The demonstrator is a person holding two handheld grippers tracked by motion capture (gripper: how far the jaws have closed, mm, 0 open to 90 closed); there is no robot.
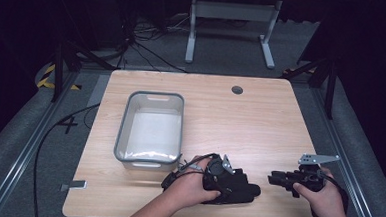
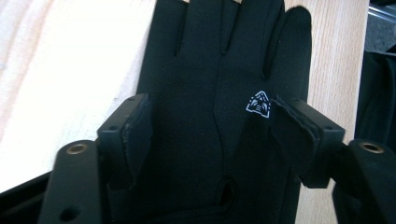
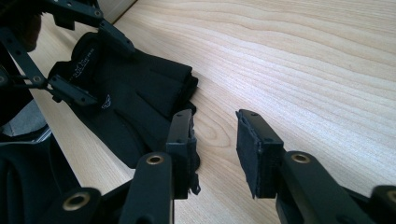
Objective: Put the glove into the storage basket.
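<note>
One wooden table (image 1: 260, 122) carries everything. On its left half sits a grey bin (image 1: 122, 130) with a pale inside. Near the front edge lies a black glove (image 2: 219, 84), flat on the wood, fingers pointing toward the right gripper; it bears a small white logo (image 2: 259, 103). The left gripper (image 2: 212, 130) sits over the glove with its jaws apart, one on each side of the palm, not pinching it. The right gripper (image 3: 215, 154) hovers low just beside the glove's fingertips, its jaws also apart with bare wood between them. A hand (image 1: 189, 188) holds the left gripper, another hand (image 1: 324, 198) the right.
</note>
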